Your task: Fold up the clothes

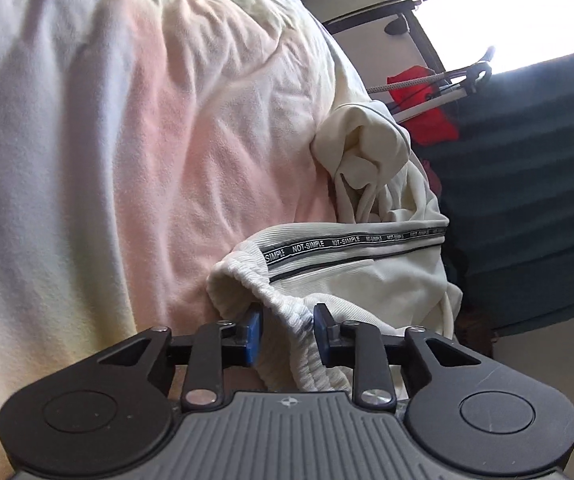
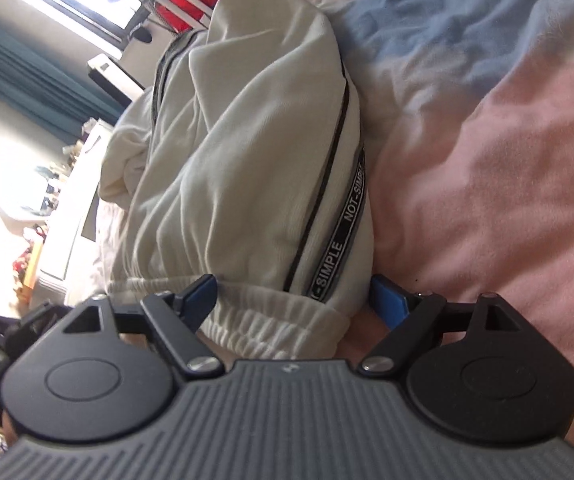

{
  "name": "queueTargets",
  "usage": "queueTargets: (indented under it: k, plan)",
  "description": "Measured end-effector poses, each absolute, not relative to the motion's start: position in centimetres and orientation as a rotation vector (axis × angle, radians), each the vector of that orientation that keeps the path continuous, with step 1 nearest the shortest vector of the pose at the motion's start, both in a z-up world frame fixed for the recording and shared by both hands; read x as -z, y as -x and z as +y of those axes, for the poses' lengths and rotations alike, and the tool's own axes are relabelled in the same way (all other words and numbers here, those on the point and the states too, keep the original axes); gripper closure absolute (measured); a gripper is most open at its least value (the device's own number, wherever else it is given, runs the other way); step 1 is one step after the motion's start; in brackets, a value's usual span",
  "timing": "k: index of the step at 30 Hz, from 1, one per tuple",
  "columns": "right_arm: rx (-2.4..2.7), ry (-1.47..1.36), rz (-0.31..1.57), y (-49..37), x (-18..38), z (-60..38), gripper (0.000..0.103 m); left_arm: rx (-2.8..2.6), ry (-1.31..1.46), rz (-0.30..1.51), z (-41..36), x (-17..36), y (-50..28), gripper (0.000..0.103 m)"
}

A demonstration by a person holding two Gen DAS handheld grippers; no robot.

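White jogging pants [image 1: 367, 280] with a black "NOT-SIMPLE" side stripe lie bunched on a pastel pink, blue and yellow bed cover [image 1: 127, 160]. My left gripper [image 1: 288, 330] is shut on the ribbed elastic waistband [image 1: 299, 320], which fills the gap between its blue pads. In the right wrist view the same pants [image 2: 247, 160] rise in a heap ahead of me. My right gripper [image 2: 293, 300] stands wide open, its blue fingers either side of the waistband [image 2: 271, 320] near the striped side seam. The bed cover [image 2: 487, 160] stretches to the right.
Beyond the bed's edge hang teal curtains [image 1: 527, 200] under a bright window [image 1: 507, 28], with a red cloth [image 1: 423, 108] on a rack. In the right wrist view, a white cabinet [image 2: 75, 216] with small clutter stands to the left.
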State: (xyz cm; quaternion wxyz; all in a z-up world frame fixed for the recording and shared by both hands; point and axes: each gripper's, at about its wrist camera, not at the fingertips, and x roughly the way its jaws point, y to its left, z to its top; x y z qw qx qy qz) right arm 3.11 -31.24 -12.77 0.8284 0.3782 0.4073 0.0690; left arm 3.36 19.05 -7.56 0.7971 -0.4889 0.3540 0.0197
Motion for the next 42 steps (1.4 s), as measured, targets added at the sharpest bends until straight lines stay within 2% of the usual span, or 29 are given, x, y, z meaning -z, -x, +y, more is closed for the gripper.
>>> queueTargets:
  k: [2,4,8,15,16,20,21,24,26,27,28,30,34,37,42]
  plan:
    - [-0.142,-0.852,0.84,-2.7,12.7,-31.9,0.017,-0.048,1.032,0.763,19.2,7.2,-2.8,0.052]
    - [-0.141,-0.893,0.822,-2.4,12.6,-32.5,0.018,-0.058,1.028,0.757,19.4,7.1,-2.9,0.038]
    - [-0.155,-0.93,0.815,-2.5,12.7,-32.6,0.018,-0.078,1.02,0.744,20.0,7.0,-3.3,0.033]
    - [-0.153,-0.974,0.817,-3.9,13.9,-32.2,0.017,-0.111,1.003,0.748,20.5,7.7,-4.5,0.035]
    - [-0.156,-0.985,0.806,-4.0,14.1,-32.2,0.017,-0.122,1.008,0.752,20.5,8.1,-4.8,0.036]
    - [-0.198,-0.915,0.805,-4.8,14.2,-31.4,0.017,-0.127,1.055,0.732,20.9,9.2,-5.0,0.054]
    - [-0.203,-0.868,0.813,-4.8,13.9,-31.1,0.019,-0.122,1.056,0.729,20.9,9.2,-4.9,0.055]
    - [-0.205,-0.76,0.828,-4.8,13.3,-30.6,0.036,-0.109,1.004,0.718,20.3,8.5,-4.7,0.063]
    - [-0.195,-0.719,0.816,-4.3,12.7,-30.4,0.052,-0.093,0.952,0.701,19.8,7.2,-4.5,0.082]
    - [-0.192,-0.7,0.805,-4.0,12.4,-30.3,0.062,-0.084,0.924,0.691,19.6,6.5,-4.4,0.082]
    - [-0.192,-0.687,0.795,-3.6,12.0,-30.2,0.068,-0.075,0.897,0.682,19.3,5.7,-4.3,0.085]
    - [-0.197,-0.687,0.779,-2.6,11.1,-29.9,0.07,-0.058,0.842,0.663,18.8,4.2,-4.1,0.087]
    - [-0.243,-0.73,0.719,-1.2,9.1,-28.9,0.072,-0.041,0.762,0.616,18.6,0.8,-3.7,0.091]
    - [-0.324,-0.766,0.711,-1.5,8.5,-24.8,0.073,-0.086,0.733,0.585,20.5,-2.2,-4.7,0.091]
    - [-0.46,-0.824,0.695,-2.2,7.3,-18.0,0.073,-0.207,0.532,0.563,24.4,-7.1,-8.4,0.092]
